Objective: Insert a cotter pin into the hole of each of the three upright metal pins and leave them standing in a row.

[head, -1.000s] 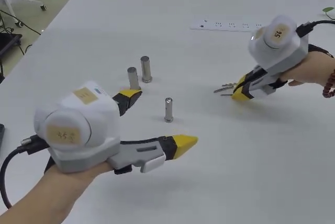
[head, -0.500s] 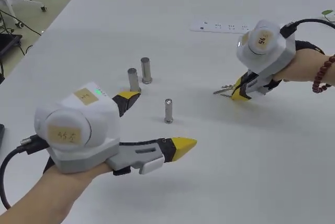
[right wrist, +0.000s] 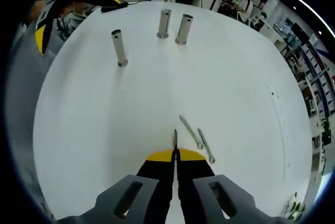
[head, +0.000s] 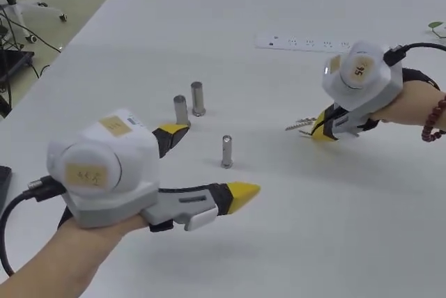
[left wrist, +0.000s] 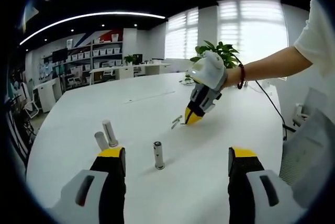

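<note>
Clamping cotter pin (right wrist: 175, 139), right gripper (right wrist: 176, 154) far from metal pins (right wrist: 119, 47)

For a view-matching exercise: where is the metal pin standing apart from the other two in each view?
Head view: lone pin, centre.
Left gripper view: lone pin, low centre.
Right gripper view: lone pin, upper left.
Shared landmark: the two close-set pins.

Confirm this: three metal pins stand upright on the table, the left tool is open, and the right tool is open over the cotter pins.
Wrong on the right tool: the right gripper view shows its jaws shut on a cotter pin, with two more cotter pins lying beside it. The three metal pins do stand upright and the left tool is open.
</note>
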Tool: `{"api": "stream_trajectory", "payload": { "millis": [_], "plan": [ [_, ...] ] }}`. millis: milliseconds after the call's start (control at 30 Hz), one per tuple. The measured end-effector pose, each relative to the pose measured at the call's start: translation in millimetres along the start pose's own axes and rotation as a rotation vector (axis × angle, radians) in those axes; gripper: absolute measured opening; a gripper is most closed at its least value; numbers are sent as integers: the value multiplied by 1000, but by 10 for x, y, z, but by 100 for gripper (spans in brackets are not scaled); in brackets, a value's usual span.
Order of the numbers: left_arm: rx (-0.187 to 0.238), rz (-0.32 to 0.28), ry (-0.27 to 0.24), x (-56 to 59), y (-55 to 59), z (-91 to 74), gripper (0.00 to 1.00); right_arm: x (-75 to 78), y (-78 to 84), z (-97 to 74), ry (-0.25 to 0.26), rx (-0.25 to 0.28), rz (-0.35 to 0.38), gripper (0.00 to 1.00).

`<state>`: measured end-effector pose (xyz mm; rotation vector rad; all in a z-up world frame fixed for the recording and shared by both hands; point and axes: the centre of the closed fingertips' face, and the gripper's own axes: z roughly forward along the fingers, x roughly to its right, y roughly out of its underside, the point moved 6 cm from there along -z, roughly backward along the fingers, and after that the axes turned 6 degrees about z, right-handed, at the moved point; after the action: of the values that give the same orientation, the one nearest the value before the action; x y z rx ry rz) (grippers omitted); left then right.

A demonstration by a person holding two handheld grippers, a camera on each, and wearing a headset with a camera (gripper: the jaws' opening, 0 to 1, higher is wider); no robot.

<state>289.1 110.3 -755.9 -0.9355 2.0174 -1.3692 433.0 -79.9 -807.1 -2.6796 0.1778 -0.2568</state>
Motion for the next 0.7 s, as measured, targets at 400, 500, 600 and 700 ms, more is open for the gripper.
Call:
{"api": "stream_trajectory", "payload": {
  "millis": [400,500,600,700],
  "plan": [
    [-1,-66,24,31,-30,-18,66,-298,-181,-242,61,72,-122,1],
    [3,-80,27,40,-39,-29,64,-330,-219,-257,67,80,-162,1],
    [5,-93,31,50,-50,-39,62,-424,-292,-304,67,93,-191,1],
    [5,-110,33,57,-54,-48,57,-513,-382,-352,64,114,-215,1]
  ]
}}
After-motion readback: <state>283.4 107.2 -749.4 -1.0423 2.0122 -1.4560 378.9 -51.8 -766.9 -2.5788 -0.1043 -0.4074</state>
